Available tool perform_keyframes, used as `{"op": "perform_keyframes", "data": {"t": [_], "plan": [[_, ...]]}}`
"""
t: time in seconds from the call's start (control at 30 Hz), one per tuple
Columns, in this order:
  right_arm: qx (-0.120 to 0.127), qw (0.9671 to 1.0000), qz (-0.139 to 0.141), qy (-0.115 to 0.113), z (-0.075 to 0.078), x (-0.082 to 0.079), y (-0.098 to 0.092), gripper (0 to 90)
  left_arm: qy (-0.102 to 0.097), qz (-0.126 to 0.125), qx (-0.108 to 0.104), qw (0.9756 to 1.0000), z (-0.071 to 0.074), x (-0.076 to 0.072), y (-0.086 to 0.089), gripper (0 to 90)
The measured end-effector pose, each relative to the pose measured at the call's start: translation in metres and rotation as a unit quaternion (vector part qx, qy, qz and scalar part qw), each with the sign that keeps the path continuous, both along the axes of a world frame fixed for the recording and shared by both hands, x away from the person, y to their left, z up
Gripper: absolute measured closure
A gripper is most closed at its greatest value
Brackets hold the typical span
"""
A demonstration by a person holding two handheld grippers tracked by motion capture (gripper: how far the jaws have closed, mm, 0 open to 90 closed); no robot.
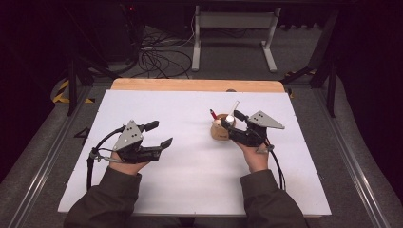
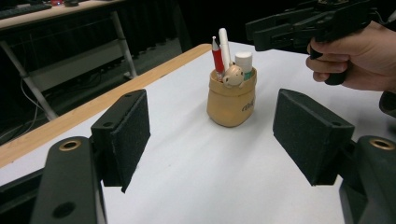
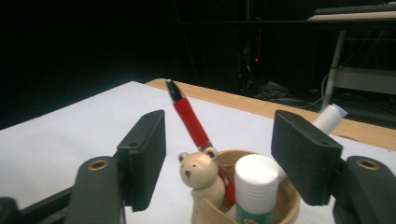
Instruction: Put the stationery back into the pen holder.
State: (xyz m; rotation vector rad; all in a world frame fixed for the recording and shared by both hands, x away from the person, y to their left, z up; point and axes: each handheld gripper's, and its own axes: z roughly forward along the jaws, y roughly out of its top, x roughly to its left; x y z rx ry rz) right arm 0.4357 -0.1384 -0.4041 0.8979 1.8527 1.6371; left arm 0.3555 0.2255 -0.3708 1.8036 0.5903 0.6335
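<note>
A tan wooden pen holder (image 1: 220,131) (image 2: 232,101) with a small bear figure (image 3: 201,175) on its rim stands right of the table's middle. It holds a red pen (image 3: 191,122) (image 2: 217,59), a white pen (image 1: 233,109) (image 2: 224,46) and a white-capped glue stick (image 3: 255,185) (image 2: 244,62). My right gripper (image 1: 230,119) (image 3: 219,154) hovers open just above the holder, its jaws either side of the red pen and glue stick, touching neither. My left gripper (image 1: 159,135) (image 2: 212,135) is open and empty, off to the left, pointing toward the holder.
A white board (image 1: 190,161) covers the wooden table (image 1: 197,85). Beyond the far edge are a desk frame (image 1: 233,35) and floor cables (image 1: 157,59). Dark curtains line both sides.
</note>
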Motion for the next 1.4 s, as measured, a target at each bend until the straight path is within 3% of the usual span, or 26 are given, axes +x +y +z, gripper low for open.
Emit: {"op": "perform_keyframes", "data": {"t": [0.7, 1.4], "plan": [[-0.003, 0.9990, 0.045, 0.005, 0.013, -0.020, 0.006, 24.0, -0.002, 0.004, -0.004, 1.0000, 0.003, -0.001, 0.004, 28.1], [0.006, 0.9983, 0.058, 0.000, 0.023, -0.033, 0.001, 20.7, -0.003, 0.006, -0.007, 1.0000, 0.004, -0.002, 0.006, 28.1]]}}
